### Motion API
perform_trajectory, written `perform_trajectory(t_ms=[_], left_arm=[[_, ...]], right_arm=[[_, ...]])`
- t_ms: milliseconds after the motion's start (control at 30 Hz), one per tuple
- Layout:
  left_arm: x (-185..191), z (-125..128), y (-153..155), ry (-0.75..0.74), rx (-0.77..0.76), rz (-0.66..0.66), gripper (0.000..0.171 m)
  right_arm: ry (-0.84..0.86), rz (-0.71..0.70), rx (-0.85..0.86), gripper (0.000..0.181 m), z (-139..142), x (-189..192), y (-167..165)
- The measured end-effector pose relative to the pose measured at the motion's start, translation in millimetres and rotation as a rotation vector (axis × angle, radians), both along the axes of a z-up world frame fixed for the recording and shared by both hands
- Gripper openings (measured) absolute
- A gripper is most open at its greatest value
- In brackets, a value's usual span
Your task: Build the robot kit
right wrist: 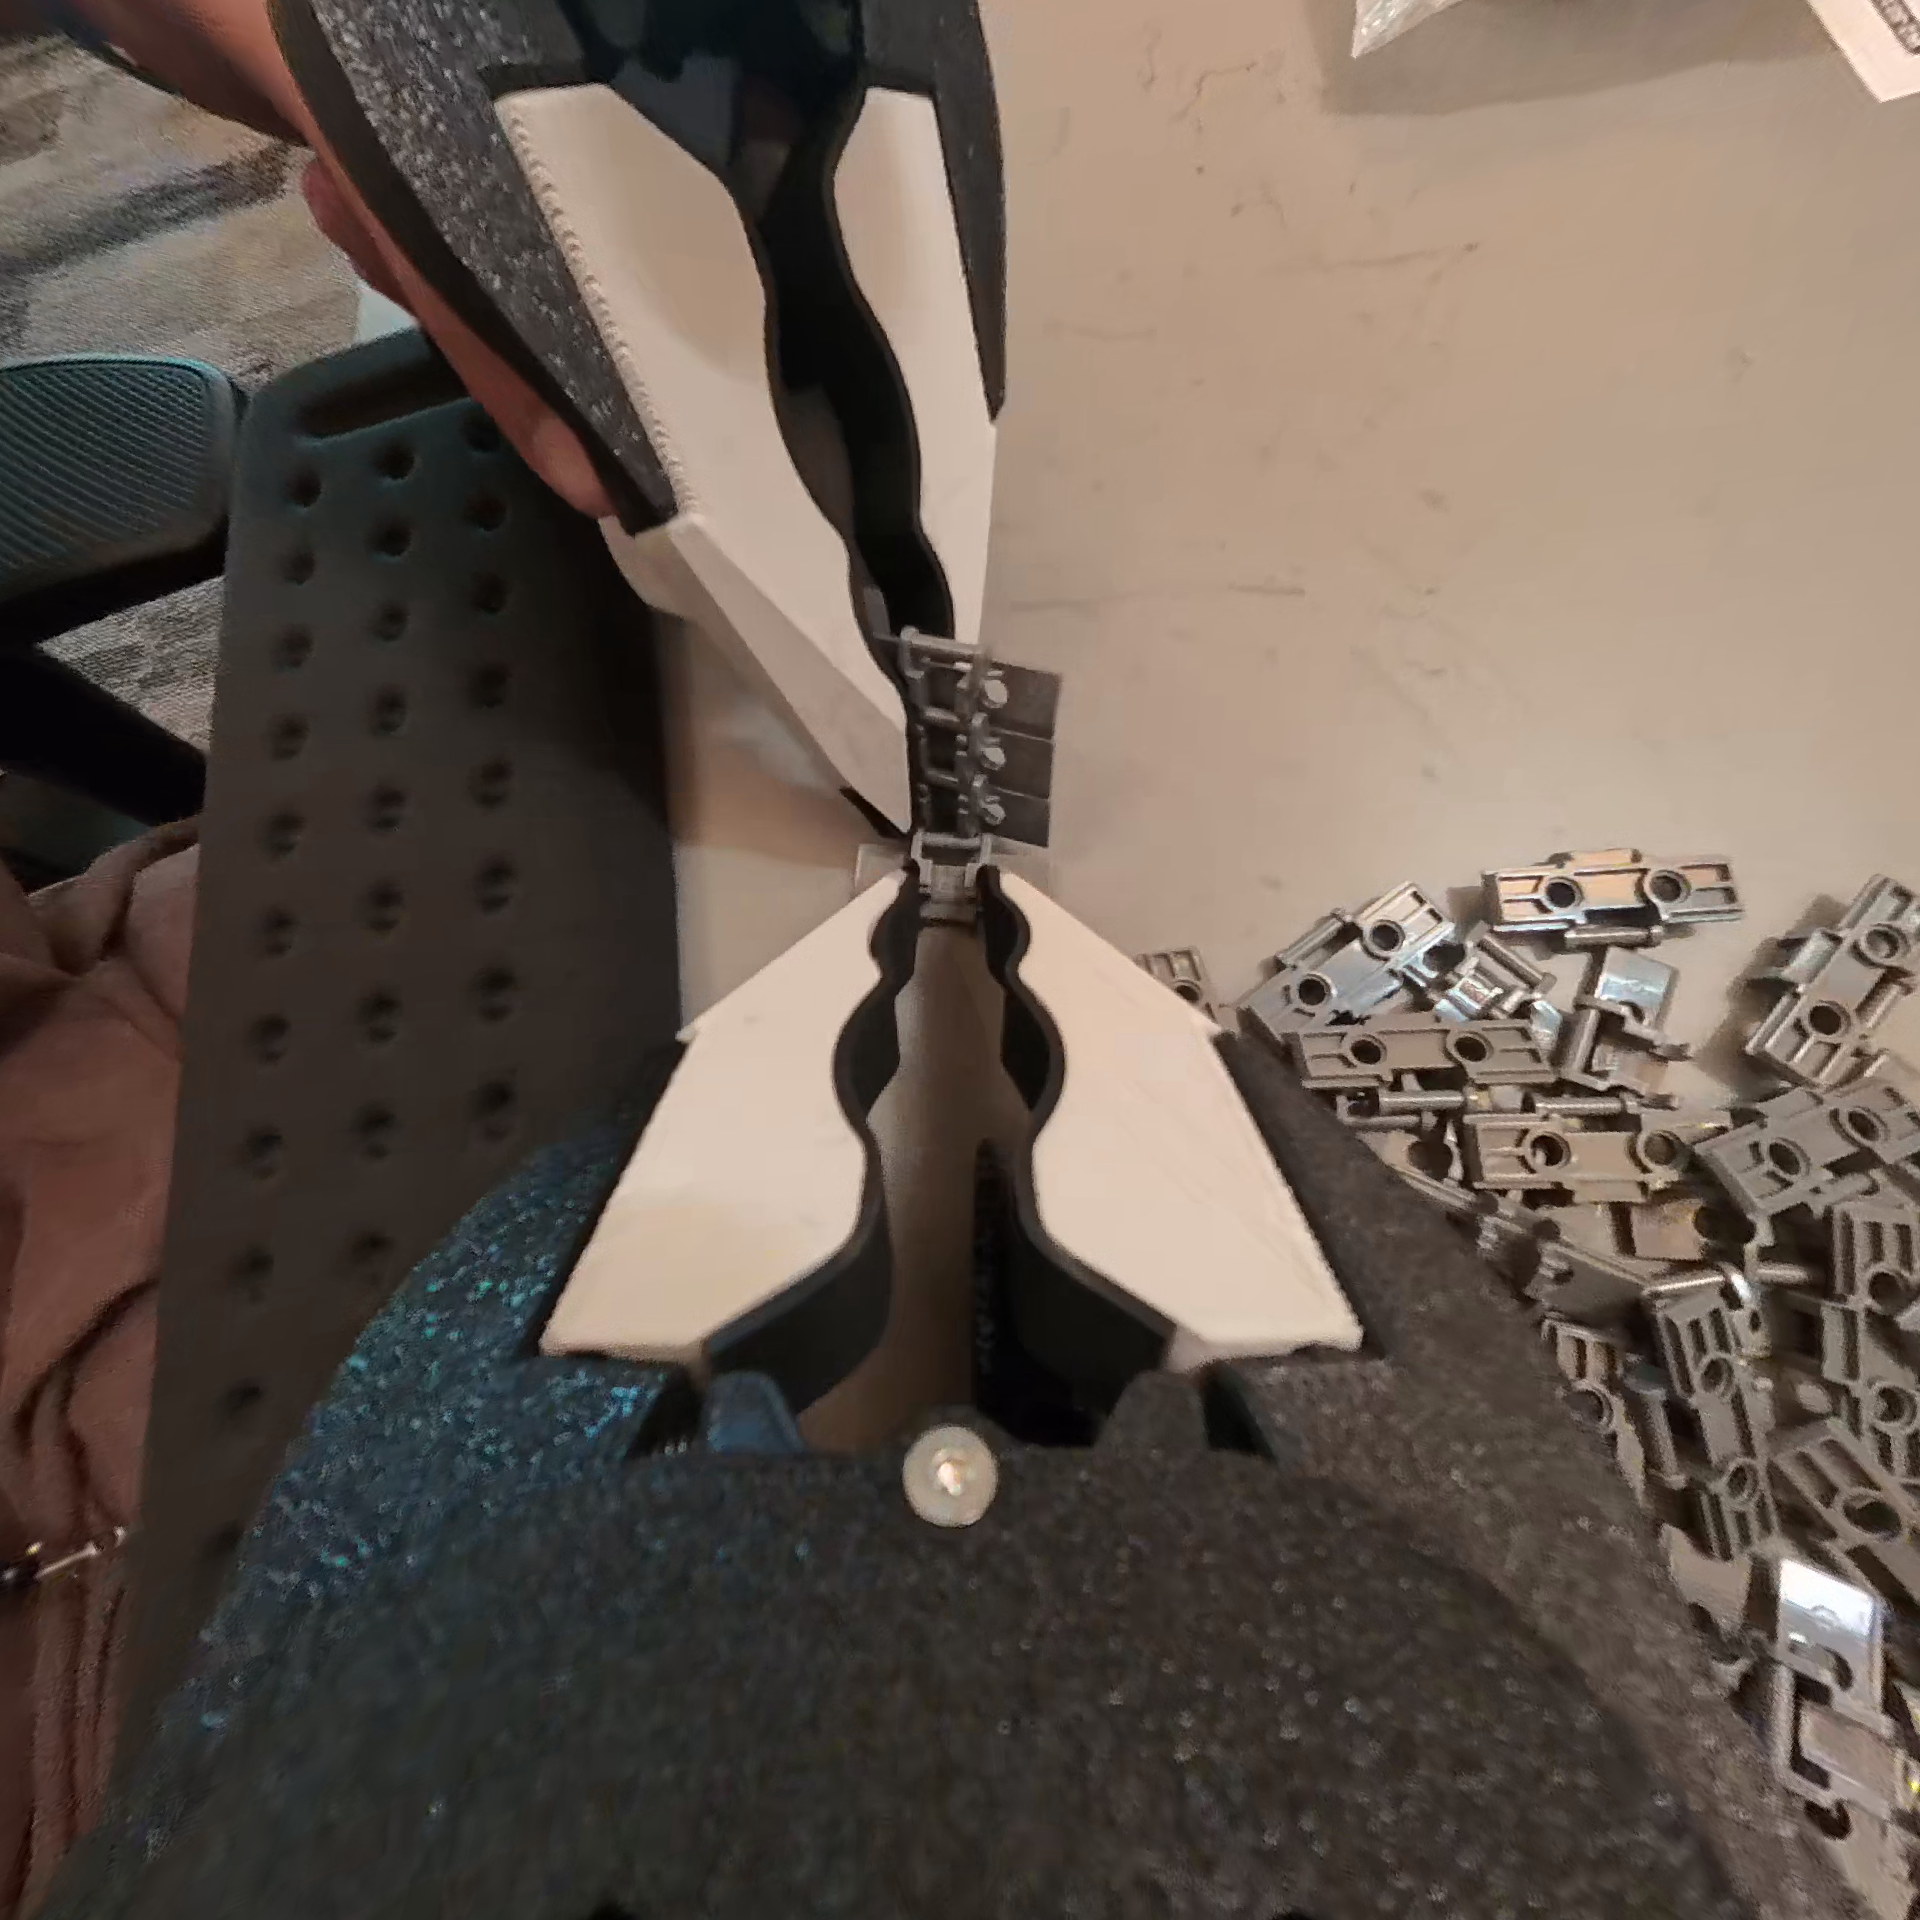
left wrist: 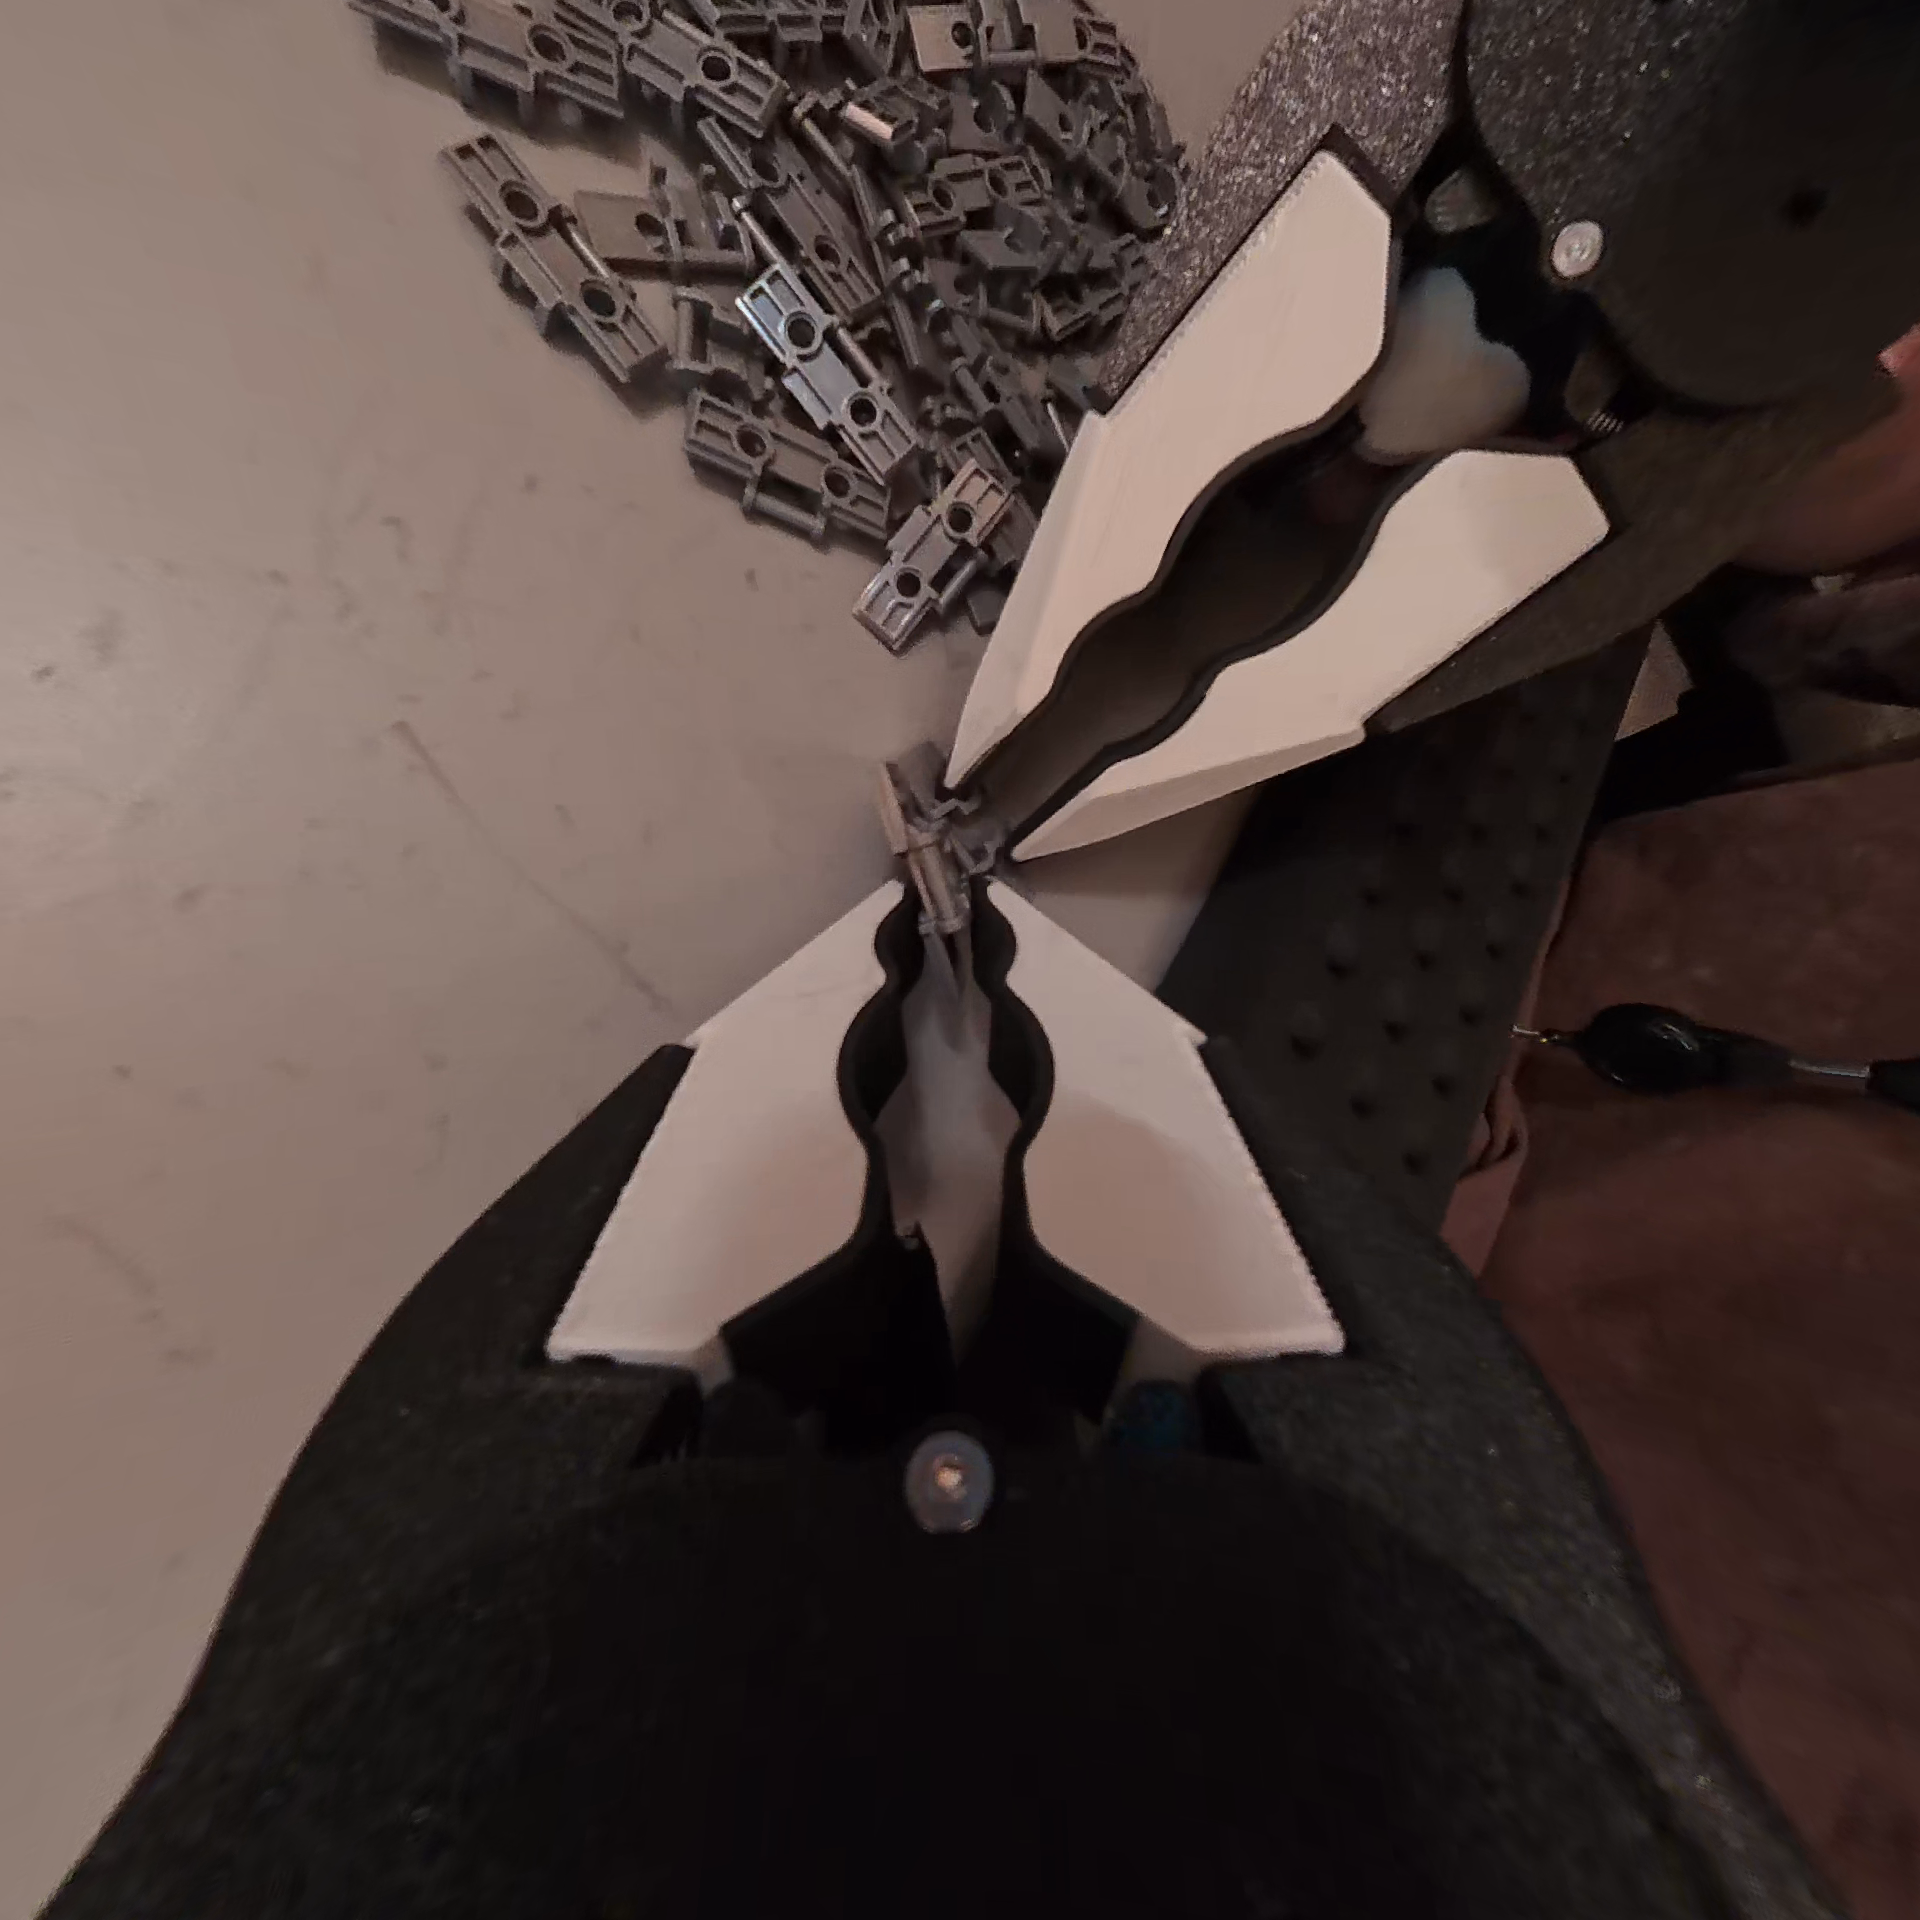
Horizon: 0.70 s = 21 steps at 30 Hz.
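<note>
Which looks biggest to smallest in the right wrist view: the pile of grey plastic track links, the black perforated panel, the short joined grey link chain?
1. Black perforated panel, though nearer the camera
2. Pile of grey plastic track links
3. Short joined grey link chain

Beige scuffed tabletop (left wrist: pixel 260 831), heap of grey plastic track links (left wrist: pixel 831 260) on it, paper (right wrist: pixel 1870 42) at far edge

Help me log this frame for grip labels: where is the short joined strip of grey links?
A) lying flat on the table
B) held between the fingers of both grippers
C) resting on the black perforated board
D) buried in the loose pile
B: the strip of grey links spans from the left gripper to the right gripper, clear of the loose pile.
</note>
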State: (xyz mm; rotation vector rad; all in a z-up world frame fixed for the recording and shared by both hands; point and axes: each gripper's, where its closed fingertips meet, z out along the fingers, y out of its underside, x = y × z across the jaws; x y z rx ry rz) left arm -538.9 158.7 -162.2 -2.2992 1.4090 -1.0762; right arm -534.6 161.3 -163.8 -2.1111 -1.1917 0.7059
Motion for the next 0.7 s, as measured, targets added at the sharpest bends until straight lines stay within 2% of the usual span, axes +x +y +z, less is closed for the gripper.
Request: perform_trajectory(t_ms=[33,67,100,300,400,533,700], left_arm=[[-1,1,0,-0.003,0.010,0.000,0.008],[-1,4,-1,-0.022,0.005,0.002,0.008],[-1,8,-2,-0.039,-0.003,0.007,0.007],[-15,16,3,-0.074,0.040,0.073,0.007],[-19,25,10,-0.099,0.074,0.132,0.008],[-18,30,17,-0.106,0.102,0.223,0.008],[-14,18,17,-0.099,0.040,0.259,0.008]], right_arm=[[-0.001,0.007,0.004,0.013,1,0,-1],[-0.013,-0.004,0.010,0.023,0,2,1],[-0.019,-0.004,0.007,0.026,0,3,2],[0.074,0.048,-0.018,0.027,16,10,-1],[0.012,0.045,-0.059,0.042,7,15,3],[-0.007,-0.073,-0.046,0.037,11,9,4],[-0.140,-0.157,0.063,0.031,0,7,6]])
